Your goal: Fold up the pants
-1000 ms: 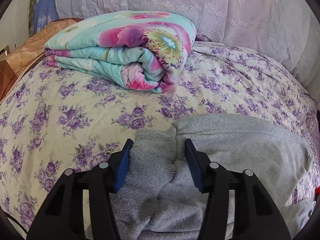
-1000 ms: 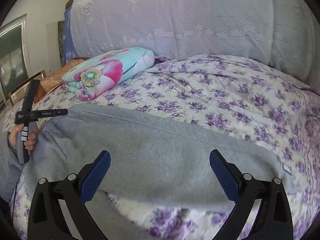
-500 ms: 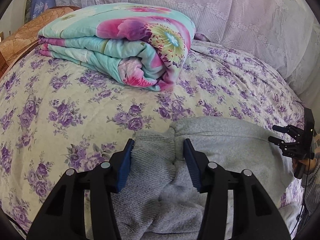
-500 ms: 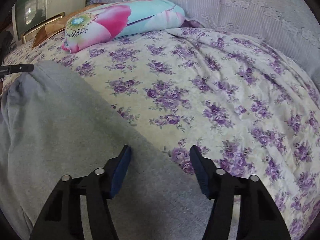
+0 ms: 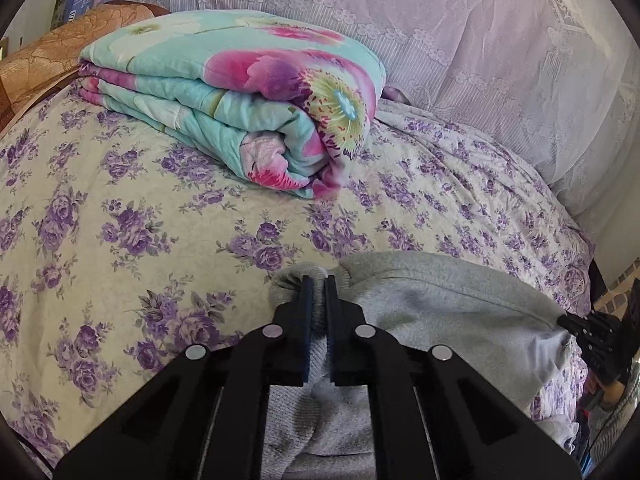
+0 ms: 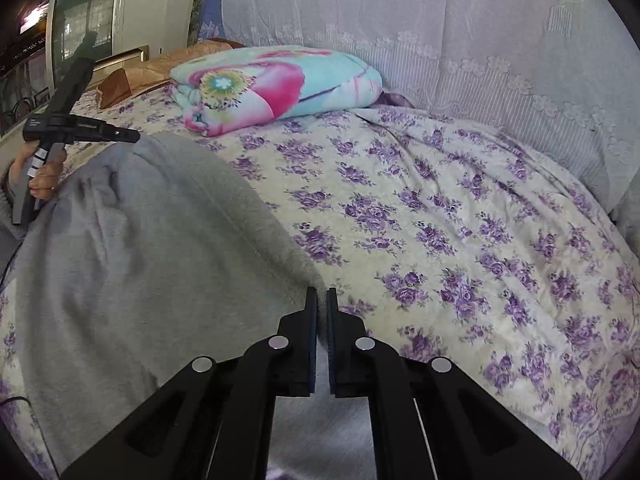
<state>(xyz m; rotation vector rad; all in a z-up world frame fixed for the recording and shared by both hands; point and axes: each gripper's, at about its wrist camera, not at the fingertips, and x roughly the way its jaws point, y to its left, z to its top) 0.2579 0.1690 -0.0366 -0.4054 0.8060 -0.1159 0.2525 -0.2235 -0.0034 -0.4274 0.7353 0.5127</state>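
Note:
Grey sweatpants (image 5: 440,312) lie on a bed with a purple-flowered sheet (image 5: 140,220). My left gripper (image 5: 319,282) is shut on the ribbed cuff end of the pants. In the right wrist view the pants (image 6: 140,260) stretch between both grippers, lifted a little off the sheet. My right gripper (image 6: 321,296) is shut on the far edge of the pants. The right gripper also shows at the right edge of the left wrist view (image 5: 600,332). The left gripper shows at the upper left of the right wrist view (image 6: 80,132), pinching the pants' other end.
A folded turquoise and pink floral quilt (image 5: 240,112) lies at the back of the bed. A lace-covered headboard or pillows (image 5: 440,40) stand behind it. A brown cushion (image 5: 36,68) lies at the far left. A window (image 6: 88,20) is beyond the bed.
Both grippers have closed: the left on the cuff, the right on the pants' edge. The pants are now pulled taut between them.

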